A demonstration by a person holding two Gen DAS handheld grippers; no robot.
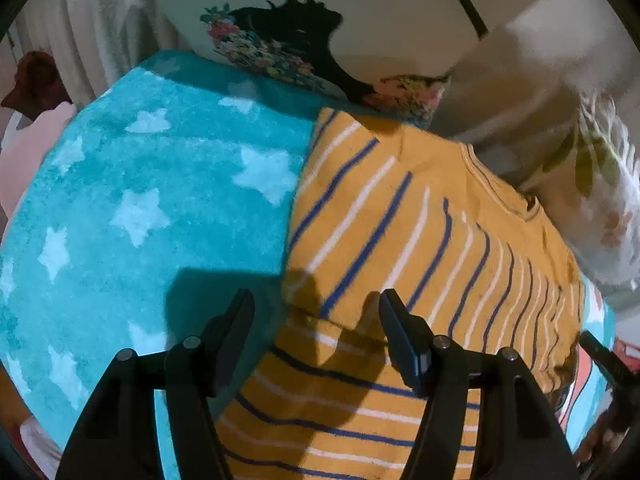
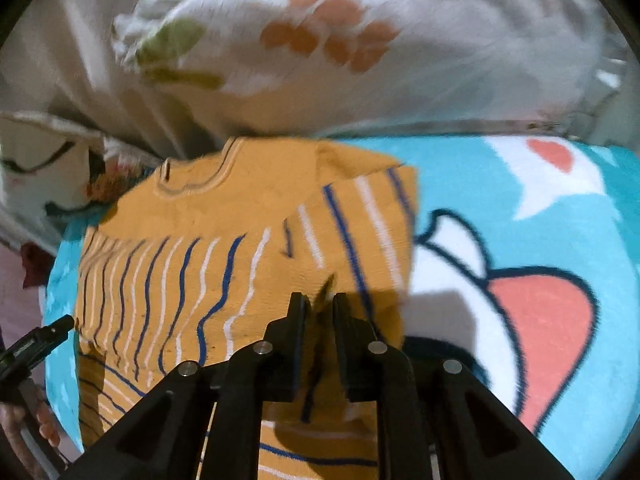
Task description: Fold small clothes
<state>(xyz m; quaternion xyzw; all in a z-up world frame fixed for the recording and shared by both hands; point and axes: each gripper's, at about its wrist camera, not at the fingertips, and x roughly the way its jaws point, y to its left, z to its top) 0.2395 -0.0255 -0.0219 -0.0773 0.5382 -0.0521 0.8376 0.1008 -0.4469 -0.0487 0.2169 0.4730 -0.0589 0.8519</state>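
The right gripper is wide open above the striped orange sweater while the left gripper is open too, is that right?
Not quite. The right gripper is nearly shut, pinching a fold of the striped orange sweater, as the right wrist view shows. The left gripper is indeed open, its fingers spread above the sweater's edge.

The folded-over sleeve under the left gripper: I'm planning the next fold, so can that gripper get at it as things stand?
Probably yes. The left gripper is open just above the folded sleeve of the striped sweater, and nothing lies between them.
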